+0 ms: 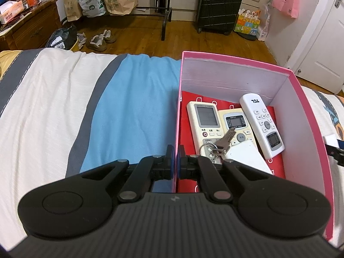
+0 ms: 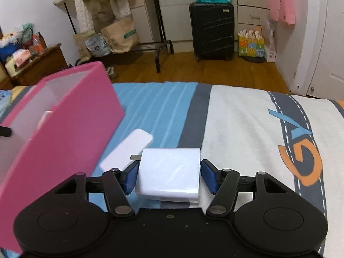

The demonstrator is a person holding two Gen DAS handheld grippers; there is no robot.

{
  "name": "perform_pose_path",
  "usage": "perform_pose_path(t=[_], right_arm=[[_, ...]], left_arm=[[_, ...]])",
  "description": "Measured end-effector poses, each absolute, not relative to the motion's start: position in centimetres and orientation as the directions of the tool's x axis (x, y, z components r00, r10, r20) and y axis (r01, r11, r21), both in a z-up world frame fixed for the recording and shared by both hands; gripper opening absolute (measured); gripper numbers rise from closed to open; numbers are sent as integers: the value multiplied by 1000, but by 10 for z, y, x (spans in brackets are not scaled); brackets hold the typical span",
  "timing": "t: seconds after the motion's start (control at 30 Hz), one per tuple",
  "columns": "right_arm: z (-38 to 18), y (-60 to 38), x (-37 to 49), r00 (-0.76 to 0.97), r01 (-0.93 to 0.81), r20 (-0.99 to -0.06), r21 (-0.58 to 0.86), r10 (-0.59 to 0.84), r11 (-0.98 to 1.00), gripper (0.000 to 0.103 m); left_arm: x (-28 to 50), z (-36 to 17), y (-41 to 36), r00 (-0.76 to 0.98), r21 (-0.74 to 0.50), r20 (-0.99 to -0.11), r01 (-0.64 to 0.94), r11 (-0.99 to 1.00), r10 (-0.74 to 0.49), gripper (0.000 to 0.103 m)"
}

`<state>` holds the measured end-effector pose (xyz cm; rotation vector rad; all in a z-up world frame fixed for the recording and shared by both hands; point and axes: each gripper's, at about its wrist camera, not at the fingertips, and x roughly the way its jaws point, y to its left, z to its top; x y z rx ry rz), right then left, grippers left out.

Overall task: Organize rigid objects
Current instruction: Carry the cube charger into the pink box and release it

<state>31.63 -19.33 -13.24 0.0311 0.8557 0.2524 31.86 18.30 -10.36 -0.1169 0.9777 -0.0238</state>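
A pink box [image 1: 305,111] stands on the bed. It holds three remote controls [image 1: 204,120], a bunch of keys [image 1: 221,143] and a white flat item [image 1: 245,157]. My left gripper [image 1: 176,161] is shut on the box's left wall, one finger on each side. In the right wrist view my right gripper [image 2: 168,175] is shut on a white charger block [image 2: 169,172] above the bed. A white flat rectangular object [image 2: 126,148] lies on the blue bedding beside the box [image 2: 64,133]. The right gripper tip with the charger shows at the left wrist view's right edge [image 1: 332,144].
The bed has a striped cover [image 1: 133,107]. Beyond the bed's edge are a wooden floor, shoes [image 1: 100,39], a black suitcase [image 1: 219,4], paper bags, a clothes rack [image 2: 159,49] and a wooden cabinet [image 1: 28,25].
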Motion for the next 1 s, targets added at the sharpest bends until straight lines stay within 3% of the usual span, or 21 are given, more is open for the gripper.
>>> perform_pose_path(t=[0.13, 0.4, 0.57, 0.7, 0.87, 1.0], right_arm=[[-103, -186, 297, 660, -218, -706, 147, 257, 965, 66], [-37, -131, 247, 651, -397, -615, 223, 445, 890, 66], [-30, -82, 238, 560, -497, -631, 262, 537, 827, 66], [-43, -48, 245, 454, -525, -634, 378, 626, 763, 66], [-63, -8, 260, 423, -542, -680, 340, 599, 769, 66], [-77, 11, 278, 450, -529, -742, 227, 497, 818, 66]], left_arm=[[318, -105, 184, 562, -118, -824, -35, 992, -78, 2], [315, -106, 188, 564, -162, -819, -44, 986, -109, 3], [314, -105, 192, 565, -185, -815, -47, 982, -126, 3], [313, -106, 195, 566, -205, -812, -48, 978, -142, 4], [313, -107, 198, 568, -219, -809, -49, 975, -153, 4], [313, -108, 201, 568, -238, -806, -57, 969, -164, 4]])
